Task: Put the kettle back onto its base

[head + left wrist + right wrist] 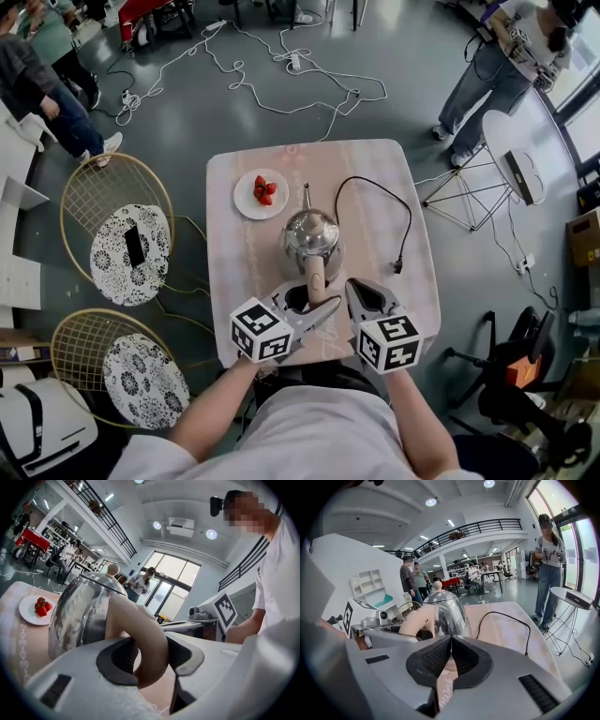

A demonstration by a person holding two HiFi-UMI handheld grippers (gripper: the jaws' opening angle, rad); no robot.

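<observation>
A shiny steel kettle stands upright in the middle of the pink-clothed table. Its beige handle points toward me. My left gripper is shut on that handle, one pad on each side. My right gripper hangs just right of the handle, shut and empty, pads pressed together, with the kettle straight ahead. A black power cord loops from the kettle's right side to a loose plug. The base is hidden under the kettle.
A white plate of strawberries lies at the table's far left. Two wire chairs with patterned cushions stand left of the table, a phone on one. A small round side table and people stand beyond.
</observation>
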